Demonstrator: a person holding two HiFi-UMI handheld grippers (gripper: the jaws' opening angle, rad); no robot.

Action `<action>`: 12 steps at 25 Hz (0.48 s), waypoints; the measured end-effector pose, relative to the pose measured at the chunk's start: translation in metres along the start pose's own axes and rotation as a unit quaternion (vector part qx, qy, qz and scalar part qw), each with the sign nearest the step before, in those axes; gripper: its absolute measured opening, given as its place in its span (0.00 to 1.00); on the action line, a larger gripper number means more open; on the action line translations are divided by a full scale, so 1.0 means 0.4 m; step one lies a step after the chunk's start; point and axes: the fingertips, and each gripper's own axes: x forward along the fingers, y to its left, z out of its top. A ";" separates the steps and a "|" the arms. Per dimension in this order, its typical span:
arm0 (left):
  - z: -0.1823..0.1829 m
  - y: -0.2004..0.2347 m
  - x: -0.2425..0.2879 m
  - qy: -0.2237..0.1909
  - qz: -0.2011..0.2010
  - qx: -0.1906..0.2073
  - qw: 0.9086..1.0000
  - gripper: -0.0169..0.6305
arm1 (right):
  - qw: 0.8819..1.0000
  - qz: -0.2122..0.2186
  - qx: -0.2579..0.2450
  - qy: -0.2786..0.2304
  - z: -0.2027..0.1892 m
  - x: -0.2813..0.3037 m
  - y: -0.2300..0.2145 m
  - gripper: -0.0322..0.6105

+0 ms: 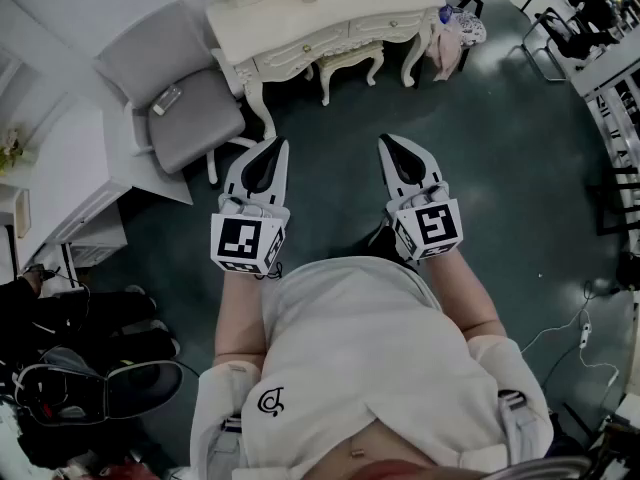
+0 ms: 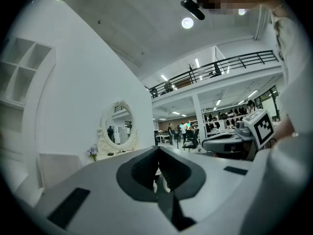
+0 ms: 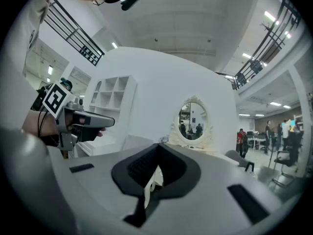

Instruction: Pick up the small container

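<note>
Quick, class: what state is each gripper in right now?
Left gripper: closed, holding nothing.
Right gripper: closed, holding nothing.

cream dressing table [image 1: 320, 23], grey chair [image 1: 180, 103], teal floor [image 1: 520, 178], white left claw [image 1: 276, 146] and right claw [image 1: 390, 142], black-and-white markers [image 1: 243, 240].

A dark floor [image 1: 500, 168] is seen across the frame; at the top, a cream worktop [image 1: 330, 13] and a grey chair [image 1: 205, 118] are set on it.

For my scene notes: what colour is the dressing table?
The dressing table is cream, clearest in the head view.
</note>
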 end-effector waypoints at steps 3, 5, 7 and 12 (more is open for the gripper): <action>0.002 0.001 0.003 -0.001 0.003 -0.001 1.000 0.05 | 1.000 0.001 0.001 0.000 0.000 0.004 -0.008 0.06; 0.000 0.000 0.008 -0.001 0.003 -0.002 1.000 0.05 | 1.000 0.001 0.001 0.001 -0.002 0.005 -0.014 0.06; -0.001 -0.002 0.010 -0.001 0.001 -0.002 1.000 0.05 | 1.000 0.000 0.003 0.001 -0.004 0.004 -0.017 0.06; 0.003 -0.005 0.011 -0.003 0.000 -0.002 1.000 0.05 | 1.000 0.002 0.007 0.005 -0.011 0.002 -0.014 0.06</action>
